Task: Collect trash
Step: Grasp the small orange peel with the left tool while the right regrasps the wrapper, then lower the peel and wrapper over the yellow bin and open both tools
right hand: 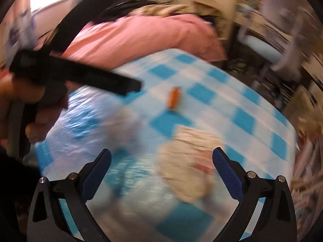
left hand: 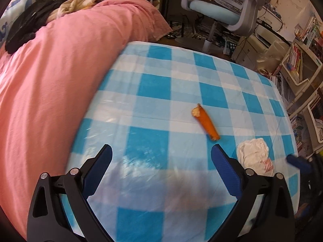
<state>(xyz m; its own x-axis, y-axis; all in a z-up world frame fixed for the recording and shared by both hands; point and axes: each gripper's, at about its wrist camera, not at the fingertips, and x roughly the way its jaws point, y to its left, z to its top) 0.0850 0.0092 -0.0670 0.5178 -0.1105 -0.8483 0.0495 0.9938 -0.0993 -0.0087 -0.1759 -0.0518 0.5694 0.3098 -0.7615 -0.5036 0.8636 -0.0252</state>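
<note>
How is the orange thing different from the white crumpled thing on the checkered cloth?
The orange wrapper is long, narrow and stiff-looking; the white crumpled wrapper is wide, rounded and bunched up. The orange one lies farther from both grippers, while the white one sits nearer, ahead of the right gripper. Both lie loose on the blue checkered cloth.

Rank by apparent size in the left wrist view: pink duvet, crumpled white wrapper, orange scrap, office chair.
1. pink duvet
2. office chair, though it sits farther back, so its true size is understated
3. crumpled white wrapper
4. orange scrap, which looks close to the wrapper; the wrapper is nearer the camera
</note>
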